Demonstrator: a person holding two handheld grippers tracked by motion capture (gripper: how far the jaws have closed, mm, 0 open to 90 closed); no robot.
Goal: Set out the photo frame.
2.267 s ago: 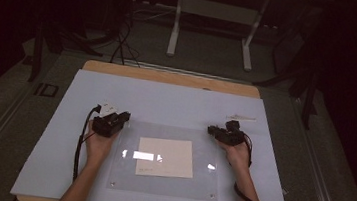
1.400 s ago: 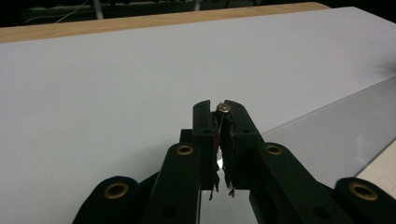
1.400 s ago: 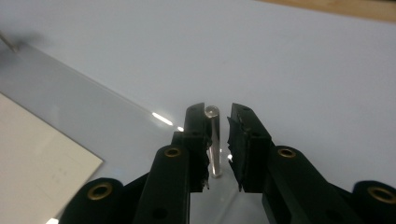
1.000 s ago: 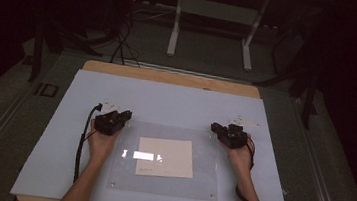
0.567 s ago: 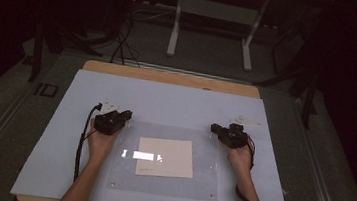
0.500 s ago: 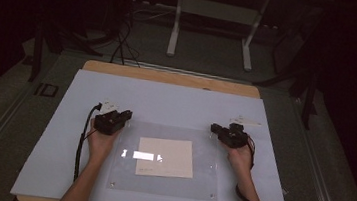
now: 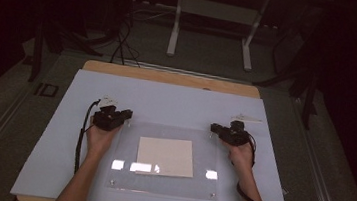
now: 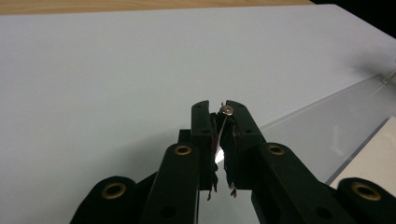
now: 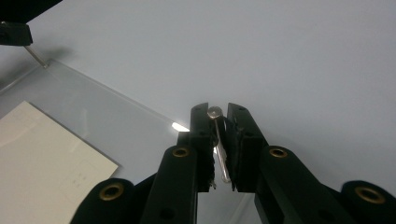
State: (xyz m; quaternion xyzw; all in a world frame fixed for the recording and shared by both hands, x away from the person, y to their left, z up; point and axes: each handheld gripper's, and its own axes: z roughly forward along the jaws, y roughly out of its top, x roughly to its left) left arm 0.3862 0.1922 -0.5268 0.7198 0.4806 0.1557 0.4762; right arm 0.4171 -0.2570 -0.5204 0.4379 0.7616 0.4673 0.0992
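A clear acrylic sheet lies over a beige paper on the pale board. My left gripper is at the sheet's far left corner. Its jaws are shut on a small round-headed metal pin. My right gripper is at the far right corner. A similar pin sits between its jaws, which have just been opening a little while still gripping it. In the right gripper view, the other gripper holds its pin at the sheet's corner.
The pale board rests on a wooden table. Cables trail from both grippers along the forearms. A small white label lies behind the right gripper. A metal stand is on the dark floor beyond the table.
The right hand has edged slightly to the right since the earliest frame. The left hand has stayed where it was.
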